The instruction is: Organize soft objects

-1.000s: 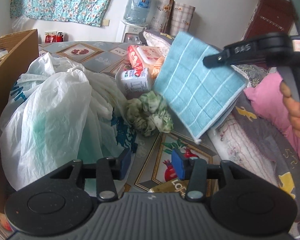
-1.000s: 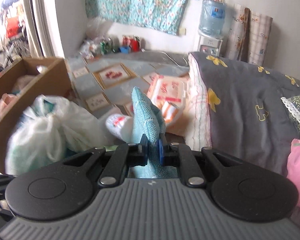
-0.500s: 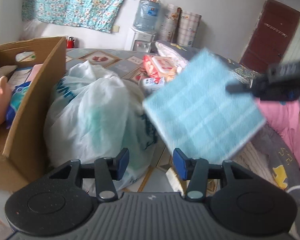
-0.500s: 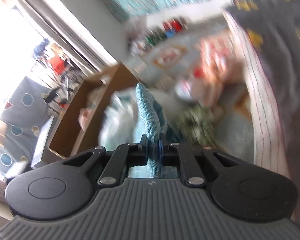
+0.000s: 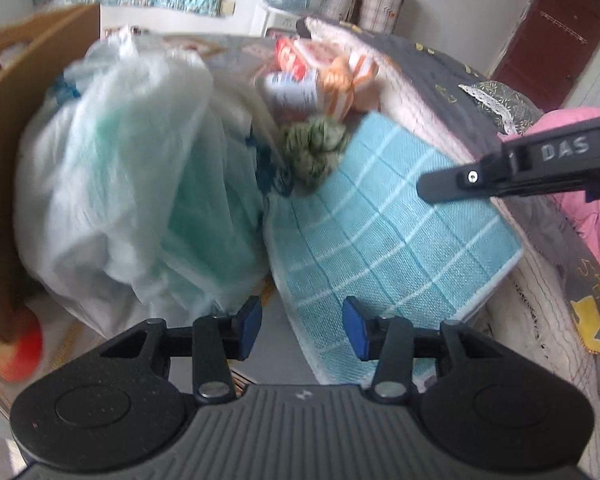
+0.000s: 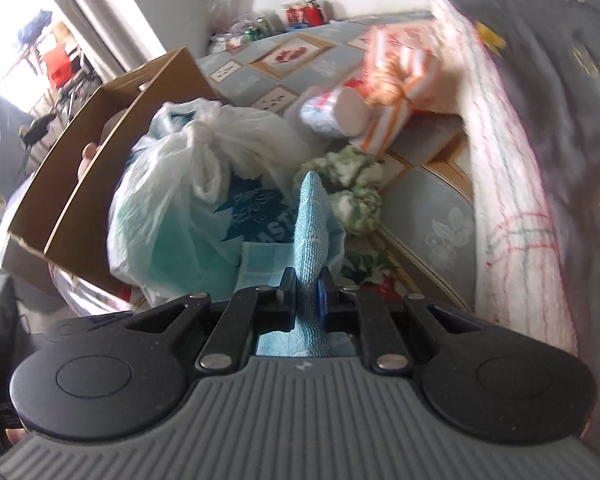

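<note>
Cloth: blue checked cloth (image 5: pixel 384 236) was clamped by one edge in the right gripper (image 6: pixel 305 292), its fold standing up between the pads in the right wrist view.
Change in cloth: a second earlier it hung high and tilted, over toward the grey quilt (image 5: pixel 440 80); now it had come lower and nearer, spread almost flat just ahead of the left gripper (image 5: pixel 302 330).
Left gripper: parted and holding nothing; its jaws had just been closing a little, with only the cloth's near edge lying beyond the blue pads (image 5: pixel 354 330), not pinched.
Surroundings: white plastic bag (image 5: pixel 132 184) sat just left of the cloth, green crumpled bundle (image 5: pixel 316 148) touched its far corner, and the cardboard box (image 6: pixel 96 184) stood beyond the bag.
Meaning for task: cloth looked to have been brought within reach of the free gripper, likely so a second edge could be taken for folding or passing toward the box.
Risk: motion blur suggested fast movement; a one-edge hold could let the cloth swing or drag on the bag.
</note>
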`<state>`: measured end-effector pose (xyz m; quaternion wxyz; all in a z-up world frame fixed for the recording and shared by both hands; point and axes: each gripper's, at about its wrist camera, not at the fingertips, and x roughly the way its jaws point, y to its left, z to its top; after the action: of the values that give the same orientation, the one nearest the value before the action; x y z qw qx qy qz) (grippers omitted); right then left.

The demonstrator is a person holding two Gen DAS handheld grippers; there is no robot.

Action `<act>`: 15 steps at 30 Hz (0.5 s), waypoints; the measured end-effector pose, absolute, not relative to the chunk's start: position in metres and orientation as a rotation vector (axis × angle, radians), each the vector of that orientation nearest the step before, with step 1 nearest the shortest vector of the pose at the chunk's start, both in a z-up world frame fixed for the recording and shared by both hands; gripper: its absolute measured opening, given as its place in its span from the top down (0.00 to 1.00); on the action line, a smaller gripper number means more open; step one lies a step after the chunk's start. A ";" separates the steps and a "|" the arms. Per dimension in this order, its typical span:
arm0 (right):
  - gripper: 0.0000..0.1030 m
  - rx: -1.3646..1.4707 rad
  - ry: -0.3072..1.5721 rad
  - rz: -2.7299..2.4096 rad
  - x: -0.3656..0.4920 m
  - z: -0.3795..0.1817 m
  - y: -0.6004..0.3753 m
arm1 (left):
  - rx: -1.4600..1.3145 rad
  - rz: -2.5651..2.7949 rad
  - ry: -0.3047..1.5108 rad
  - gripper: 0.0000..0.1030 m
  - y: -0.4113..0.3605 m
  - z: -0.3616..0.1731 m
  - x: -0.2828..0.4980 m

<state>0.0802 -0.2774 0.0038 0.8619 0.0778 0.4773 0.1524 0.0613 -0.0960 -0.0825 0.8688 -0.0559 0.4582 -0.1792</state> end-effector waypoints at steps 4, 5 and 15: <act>0.91 0.158 0.988 0.342 0.083 0.008 -0.269 | -0.127 -0.379 0.955 0.56 -0.094 -0.084 0.061; 0.91 0.173 0.988 0.345 0.084 0.009 -0.269 | -0.128 -0.381 0.956 0.56 -0.093 -0.083 0.061; 0.92 0.414 0.964 0.423 0.090 0.022 -0.289 | -0.282 -0.451 0.883 0.49 -0.060 -0.057 0.054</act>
<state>0.0897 -0.2890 0.0219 0.8443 0.1962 0.4566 0.2006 0.0540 -0.0603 -0.0572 0.8701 -0.1347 0.4223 -0.2156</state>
